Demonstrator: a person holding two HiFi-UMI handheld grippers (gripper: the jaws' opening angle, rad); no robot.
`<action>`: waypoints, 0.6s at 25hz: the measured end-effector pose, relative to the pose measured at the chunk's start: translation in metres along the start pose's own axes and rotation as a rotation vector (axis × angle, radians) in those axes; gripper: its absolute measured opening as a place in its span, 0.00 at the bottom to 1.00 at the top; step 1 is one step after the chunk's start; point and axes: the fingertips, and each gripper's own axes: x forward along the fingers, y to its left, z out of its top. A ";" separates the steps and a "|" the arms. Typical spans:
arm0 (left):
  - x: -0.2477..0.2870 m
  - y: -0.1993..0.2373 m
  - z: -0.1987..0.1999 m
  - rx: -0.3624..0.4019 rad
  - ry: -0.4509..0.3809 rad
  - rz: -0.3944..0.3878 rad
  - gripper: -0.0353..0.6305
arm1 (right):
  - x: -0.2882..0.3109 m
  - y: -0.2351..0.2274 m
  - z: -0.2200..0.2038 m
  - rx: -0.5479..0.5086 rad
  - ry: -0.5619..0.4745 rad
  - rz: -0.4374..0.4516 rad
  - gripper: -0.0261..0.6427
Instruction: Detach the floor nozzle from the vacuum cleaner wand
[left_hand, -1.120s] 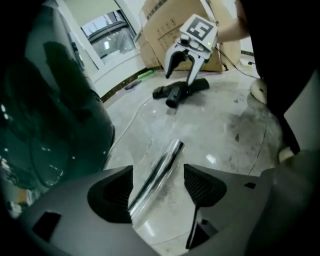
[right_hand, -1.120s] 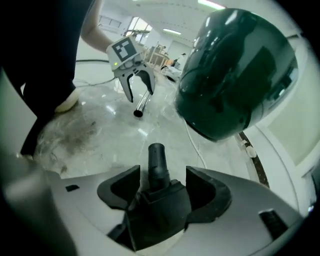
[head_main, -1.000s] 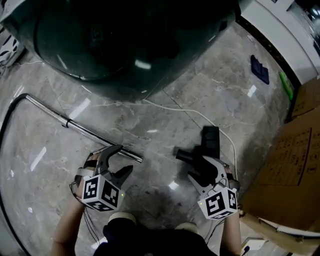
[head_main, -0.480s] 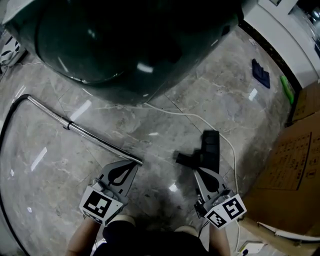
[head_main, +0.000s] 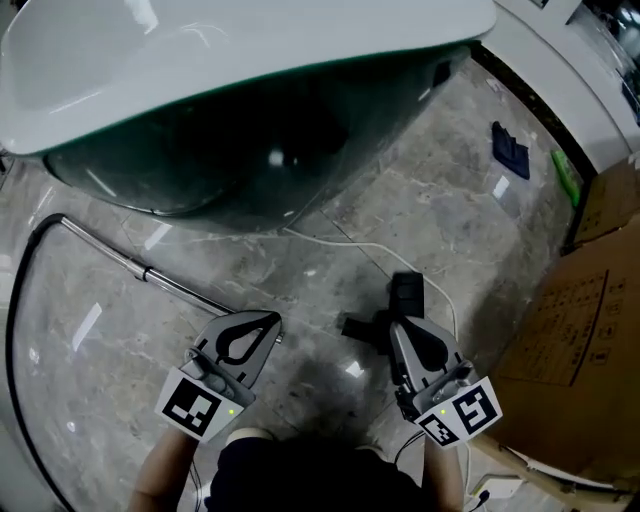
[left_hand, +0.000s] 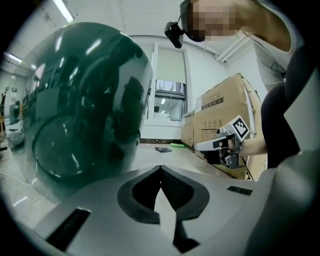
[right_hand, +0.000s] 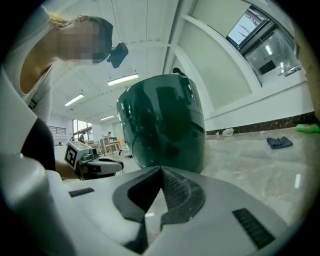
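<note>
Over marble floor, left gripper and right gripper hover near-level — fingers shut, empty.

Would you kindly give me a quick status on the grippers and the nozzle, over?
Left gripper and right gripper shut, empty. Floor nozzle off the wand, the two lying apart. White cable runs beside the nozzle.

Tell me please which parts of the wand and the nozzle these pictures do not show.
The wand: near end, head view, behind the left gripper.
The floor nozzle: near side, head view, covered by the right gripper.
The black hose: head view, cut off by the bottom edge.
</note>
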 end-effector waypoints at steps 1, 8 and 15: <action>-0.001 -0.001 0.014 0.008 0.002 -0.001 0.07 | -0.001 0.005 0.013 0.004 0.003 -0.004 0.06; -0.039 -0.015 0.111 -0.037 0.072 0.031 0.07 | -0.031 0.049 0.096 -0.005 0.146 -0.041 0.06; -0.096 -0.010 0.202 0.017 0.063 0.106 0.07 | -0.041 0.076 0.181 0.060 0.175 -0.112 0.06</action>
